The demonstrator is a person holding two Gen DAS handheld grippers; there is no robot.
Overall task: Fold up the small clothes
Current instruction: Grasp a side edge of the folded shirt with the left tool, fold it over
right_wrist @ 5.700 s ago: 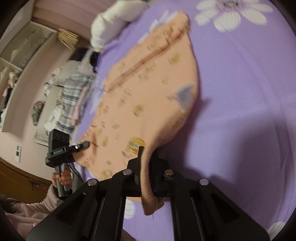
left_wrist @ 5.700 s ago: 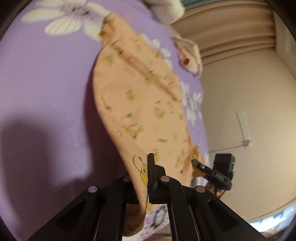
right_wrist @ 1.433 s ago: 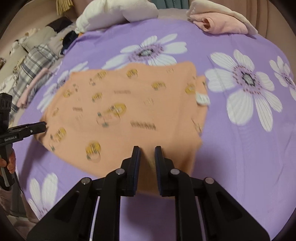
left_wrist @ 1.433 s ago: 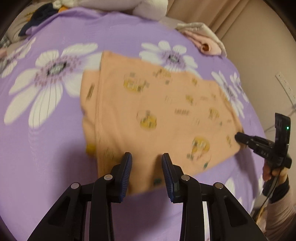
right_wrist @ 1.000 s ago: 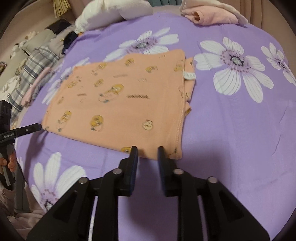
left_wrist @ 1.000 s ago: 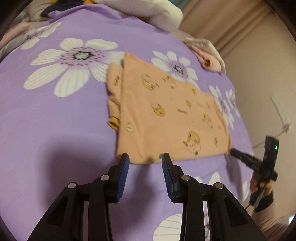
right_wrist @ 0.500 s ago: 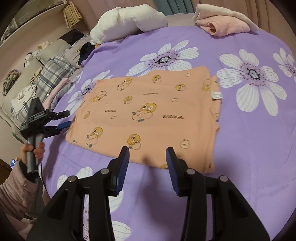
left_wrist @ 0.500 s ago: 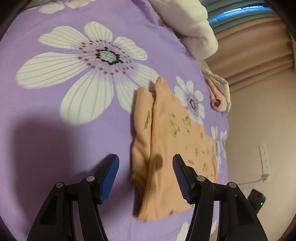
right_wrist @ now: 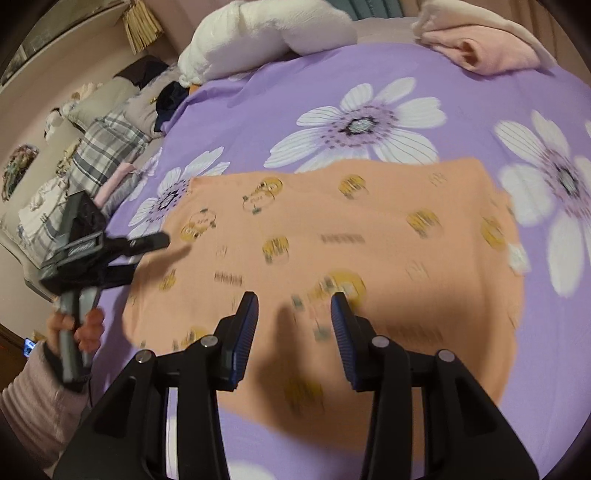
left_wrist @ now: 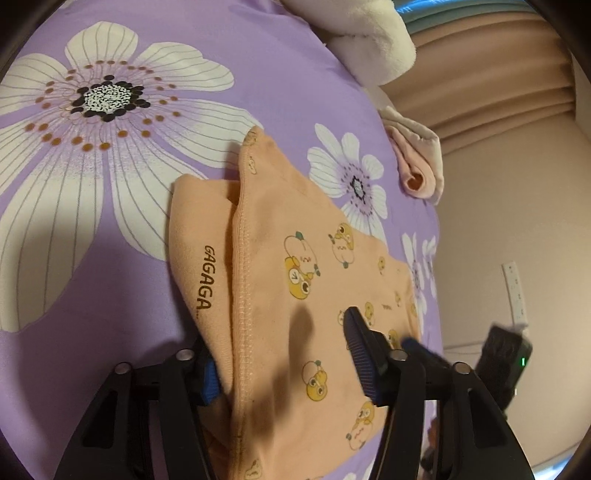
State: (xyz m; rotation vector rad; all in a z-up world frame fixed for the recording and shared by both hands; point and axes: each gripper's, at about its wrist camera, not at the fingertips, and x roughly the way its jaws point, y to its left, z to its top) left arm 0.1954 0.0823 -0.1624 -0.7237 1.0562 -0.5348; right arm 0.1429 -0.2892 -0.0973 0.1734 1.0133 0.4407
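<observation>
An orange garment (left_wrist: pixel 295 288) printed with small cartoon ducks lies folded flat on the purple flowered bedsheet (left_wrist: pixel 92 110); it also shows in the right wrist view (right_wrist: pixel 351 236). My left gripper (left_wrist: pixel 280 350) is open and straddles the garment's left folded edge, one finger under the sleeve layer, one above the cloth. My right gripper (right_wrist: pixel 293 328) is open just above the garment's near edge, holding nothing. The left gripper also shows in the right wrist view (right_wrist: pixel 140 245) at the garment's left end.
A white plush pillow (right_wrist: pixel 266 33) and a rolled pink cloth (right_wrist: pixel 484 48) lie at the far side of the bed. Plaid and grey clothes (right_wrist: pixel 107 147) are piled at the left. A wall with a power strip (left_wrist: pixel 515 291) stands to the right.
Both grippers let go of the garment after laying it folded on the bed. Both have since opened wider and moved in close over it, the left one onto its left edge.
</observation>
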